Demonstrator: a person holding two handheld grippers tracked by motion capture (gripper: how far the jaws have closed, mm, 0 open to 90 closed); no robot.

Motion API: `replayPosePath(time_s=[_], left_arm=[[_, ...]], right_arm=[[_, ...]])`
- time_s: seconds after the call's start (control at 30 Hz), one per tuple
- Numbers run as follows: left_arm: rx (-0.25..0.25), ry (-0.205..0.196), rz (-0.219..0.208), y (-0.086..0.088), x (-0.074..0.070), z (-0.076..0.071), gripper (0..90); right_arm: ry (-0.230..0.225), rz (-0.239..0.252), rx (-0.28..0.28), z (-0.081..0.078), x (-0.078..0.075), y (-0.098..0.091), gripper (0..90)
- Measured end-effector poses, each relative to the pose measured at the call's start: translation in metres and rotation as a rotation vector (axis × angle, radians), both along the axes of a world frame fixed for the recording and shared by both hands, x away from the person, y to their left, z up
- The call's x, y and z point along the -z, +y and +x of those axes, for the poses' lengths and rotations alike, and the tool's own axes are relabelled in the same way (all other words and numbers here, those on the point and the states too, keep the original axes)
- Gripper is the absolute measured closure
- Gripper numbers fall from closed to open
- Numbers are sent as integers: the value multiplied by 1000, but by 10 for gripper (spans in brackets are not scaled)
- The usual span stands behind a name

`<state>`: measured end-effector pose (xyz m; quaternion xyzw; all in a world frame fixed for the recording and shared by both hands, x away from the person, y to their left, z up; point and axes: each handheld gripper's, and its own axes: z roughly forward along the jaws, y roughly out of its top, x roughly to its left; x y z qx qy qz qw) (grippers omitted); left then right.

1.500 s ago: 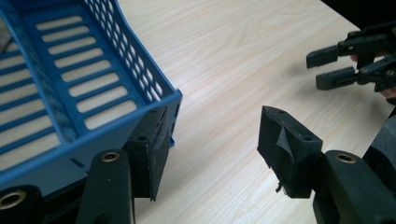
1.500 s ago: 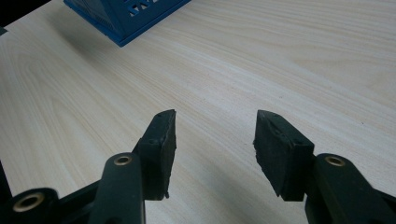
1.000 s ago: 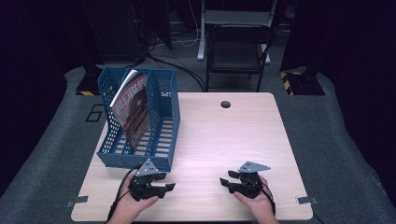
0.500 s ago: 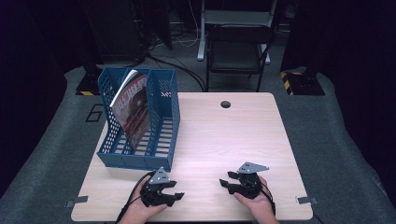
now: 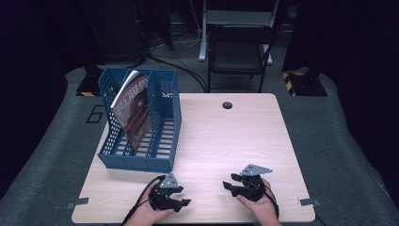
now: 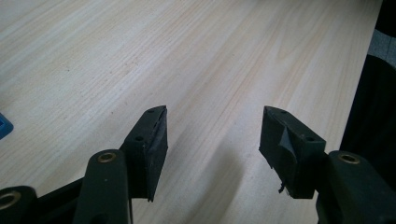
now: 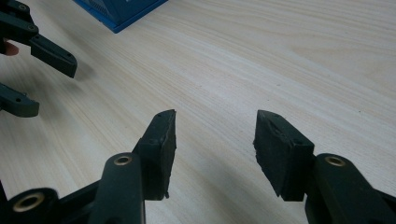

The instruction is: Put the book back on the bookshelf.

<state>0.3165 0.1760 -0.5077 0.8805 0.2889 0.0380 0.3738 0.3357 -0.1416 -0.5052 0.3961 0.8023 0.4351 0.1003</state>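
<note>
Both grippers sit low at the near edge of the wooden table (image 5: 226, 136): the left gripper (image 6: 212, 130) and right gripper (image 7: 215, 130) each gape with nothing between the jaws. Nearest the left one, just beyond it, stands the blue file rack (image 5: 162, 117) with a magazine (image 5: 134, 110) leaning inside

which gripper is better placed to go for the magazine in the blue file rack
Probably left. The left gripper sits just in front of the blue rack holding the magazine; the right gripper is farther off. Both are open, empty.

Bare table (image 5: 226, 136) ahead — only the blue file rack (image 5: 160, 122) blocks far left.
</note>
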Motion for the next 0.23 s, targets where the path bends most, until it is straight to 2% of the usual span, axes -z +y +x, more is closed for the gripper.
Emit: replayPosePath(time_s=[0.17,0.23], left_arm=[[-5,12,-15,0,-1,2,414],[-7,2,-9,1,-2,3,414]], right_arm=[[9,9,15,1,1,-3,483],[9,12,14,1,2,-3,483]])
